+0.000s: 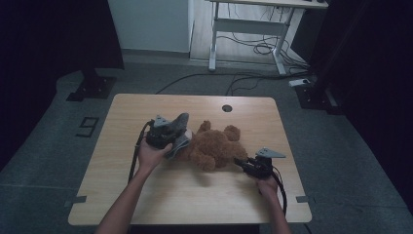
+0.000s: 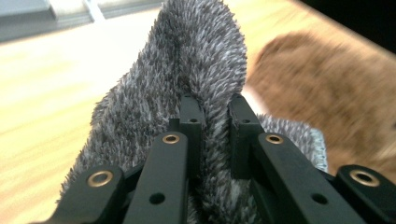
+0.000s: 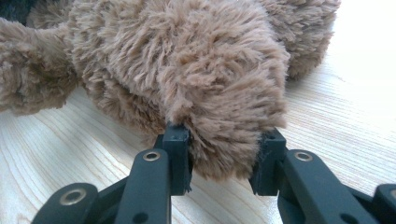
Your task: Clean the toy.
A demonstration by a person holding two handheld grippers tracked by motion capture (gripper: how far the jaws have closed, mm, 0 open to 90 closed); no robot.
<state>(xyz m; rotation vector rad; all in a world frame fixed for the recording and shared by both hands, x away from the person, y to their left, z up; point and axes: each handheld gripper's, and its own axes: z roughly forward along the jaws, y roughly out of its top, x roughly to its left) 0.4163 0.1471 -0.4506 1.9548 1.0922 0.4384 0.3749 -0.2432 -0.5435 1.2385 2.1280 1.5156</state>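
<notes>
A brown teddy bear (image 1: 214, 147) lies near the middle of the wooden table (image 1: 195, 195), with broad bare wood toward the near edge and a fair strip open on the far side, where a small round hole (image 1: 227, 107) sits close to the far edge. The left gripper (image 2: 212, 105) is clenched on a fold of grey fuzzy cloth (image 2: 196, 70), which stands up between its jaws; in the high view this cloth (image 1: 179, 131) touches the bear's left end and the left gripper (image 1: 163, 130) sits just beside it, well in from the table's left edge. The right gripper (image 3: 224, 135) is grasping a plush limb of the bear (image 3: 210, 74), its pads pressed into the fur low over the tabletop. In the high view the right gripper (image 1: 243, 164) is nearer the table's right edge, with bare wood between. The bear's body lies between the two grippers. Beyond the table, cables (image 1: 253, 46) lie on the floor under a desk frame (image 1: 248, 24), and a dark stand base (image 1: 91, 87), possibly a light stand, is off the far left corner.
</notes>
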